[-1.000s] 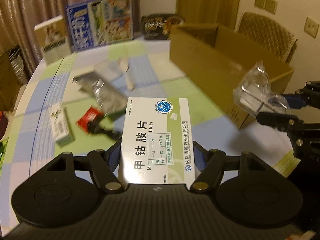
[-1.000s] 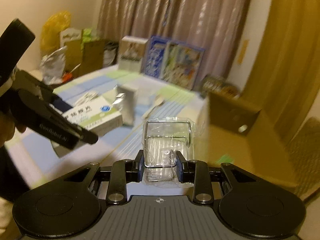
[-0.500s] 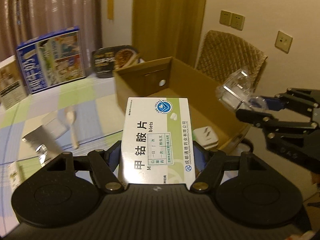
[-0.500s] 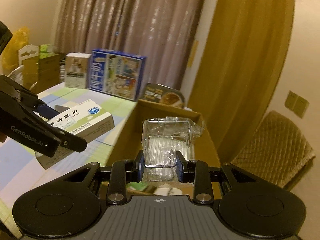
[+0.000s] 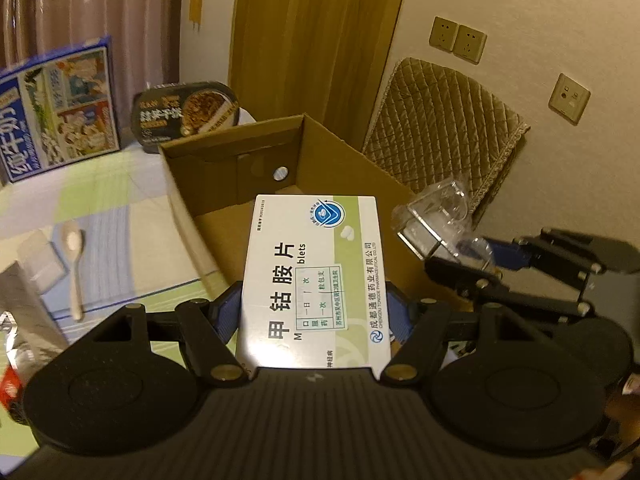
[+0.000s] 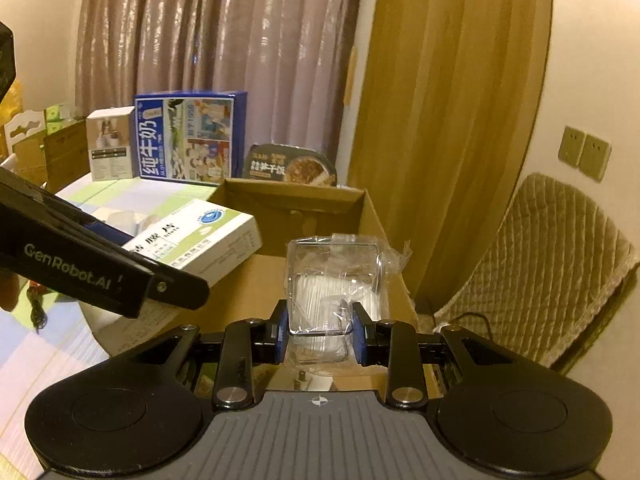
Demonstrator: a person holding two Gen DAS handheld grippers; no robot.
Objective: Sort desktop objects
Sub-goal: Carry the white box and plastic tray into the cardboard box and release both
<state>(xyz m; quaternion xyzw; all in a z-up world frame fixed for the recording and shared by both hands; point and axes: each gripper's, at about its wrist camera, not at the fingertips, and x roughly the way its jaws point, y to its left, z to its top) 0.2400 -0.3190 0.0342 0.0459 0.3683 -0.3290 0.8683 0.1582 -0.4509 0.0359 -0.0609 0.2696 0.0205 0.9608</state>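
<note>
Above the cardboard box [image 5: 344, 168], lower both before releasing: left claw [image 5: 316, 312] clamps the medicine box [image 5: 316, 276], right claw [image 6: 320, 334] the clear packet [image 6: 334, 280].

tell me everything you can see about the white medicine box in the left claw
The medicine box is a flat white carton with a pale green band, a round blue logo, black Chinese characters and a small stuck-on label. It looks intact and closed. The left claw grips its near end by both side edges, far end jutting out, printed face up, over the open cardboard box. Nothing else touches it.
</note>
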